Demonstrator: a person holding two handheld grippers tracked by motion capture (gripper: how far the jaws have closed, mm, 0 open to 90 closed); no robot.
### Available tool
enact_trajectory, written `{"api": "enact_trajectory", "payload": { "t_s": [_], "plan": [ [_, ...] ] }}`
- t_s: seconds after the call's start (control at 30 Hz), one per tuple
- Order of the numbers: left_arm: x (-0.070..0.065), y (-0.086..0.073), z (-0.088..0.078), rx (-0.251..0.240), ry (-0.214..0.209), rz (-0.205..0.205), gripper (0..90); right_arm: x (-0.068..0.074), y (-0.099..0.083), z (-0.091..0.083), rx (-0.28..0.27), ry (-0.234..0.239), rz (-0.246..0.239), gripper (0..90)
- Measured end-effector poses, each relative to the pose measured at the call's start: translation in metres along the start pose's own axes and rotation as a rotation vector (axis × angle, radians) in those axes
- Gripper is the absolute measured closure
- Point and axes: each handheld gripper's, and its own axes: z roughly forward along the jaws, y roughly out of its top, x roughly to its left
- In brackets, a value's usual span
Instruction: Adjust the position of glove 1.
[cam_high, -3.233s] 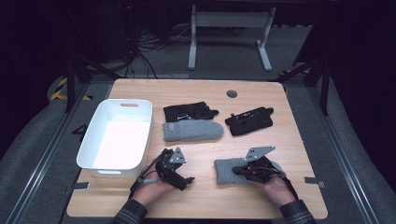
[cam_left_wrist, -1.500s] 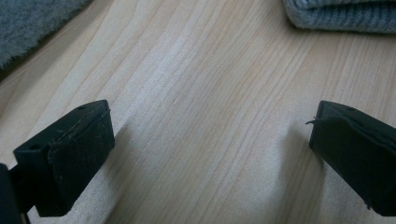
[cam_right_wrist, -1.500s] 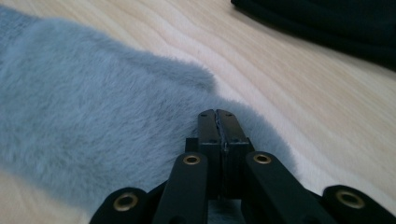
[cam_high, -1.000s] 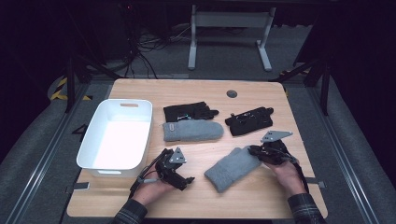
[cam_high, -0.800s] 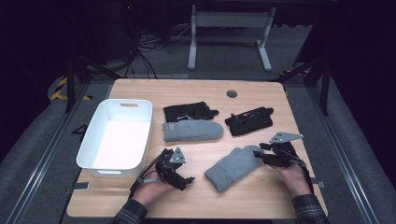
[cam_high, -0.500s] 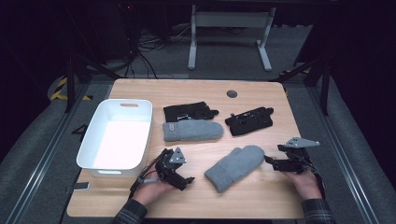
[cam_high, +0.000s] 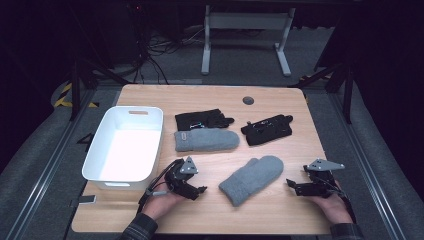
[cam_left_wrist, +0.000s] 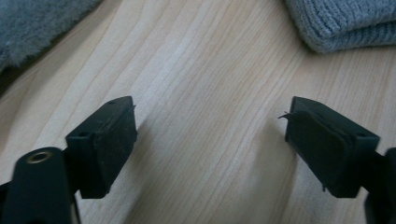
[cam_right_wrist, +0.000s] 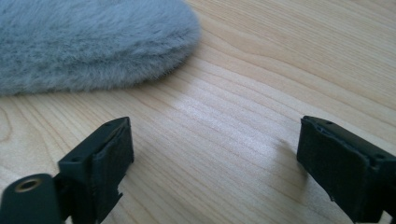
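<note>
The grey fuzzy fleece mitten is seen lying flat and slantwise on the pale wooden surface, near its front edge, between the two tools and touched by neither. Compared with the earliest picture, where it lay folded under the right tool, it is now stretched out to its full length, its rounded tip toward the far right. A second ago that tool was closed on the mitten's far end; since then it has been drawn off to the right and lowered toward the surface, and its jaws have just been opening, with nothing but bare wood between them. In the right tool view the mitten's furry tip is seen ahead and to the left, clear of the jaws.

The left tool is kept where it was, just beside the front corner of the white plastic bin. Its jaws stand apart over bare wood, though they have just been closing somewhat, with nothing between them.

Farther back, a grey knitted mitten and two black gloves lie unchanged
</note>
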Motion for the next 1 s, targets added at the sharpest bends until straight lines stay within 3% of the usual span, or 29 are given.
{"api": "enact_trajectory", "payload": {
  "t_s": [0.2,0.4,0.5,0.6,0.83,1.0],
  "plan": [
    [0.003,0.013,-0.011,-0.027,0.039,-0.032,55.5,-0.001,-0.001,0.001,-0.005,0.009,0.007,7.9],
    [0.013,0.029,-0.015,-0.016,0.054,-0.111,89.0,-0.001,-0.001,0.001,-0.005,0.010,0.007,7.8],
    [0.017,0.036,-0.014,-0.002,0.076,-0.146,89.9,-0.001,-0.001,0.001,-0.004,0.009,0.006,7.8],
    [0.025,0.045,-0.015,-0.028,0.106,-0.170,89.9,-0.001,-0.001,0.001,-0.005,0.010,0.007,7.8],
    [0.042,0.062,-0.011,-0.058,0.158,-0.206,89.9,-0.001,-0.001,0.001,-0.004,0.010,0.006,7.8],
    [0.056,0.070,-0.003,-0.043,0.194,-0.222,89.9,-0.001,-0.001,0.001,-0.004,0.010,0.006,7.8]
  ]
}}
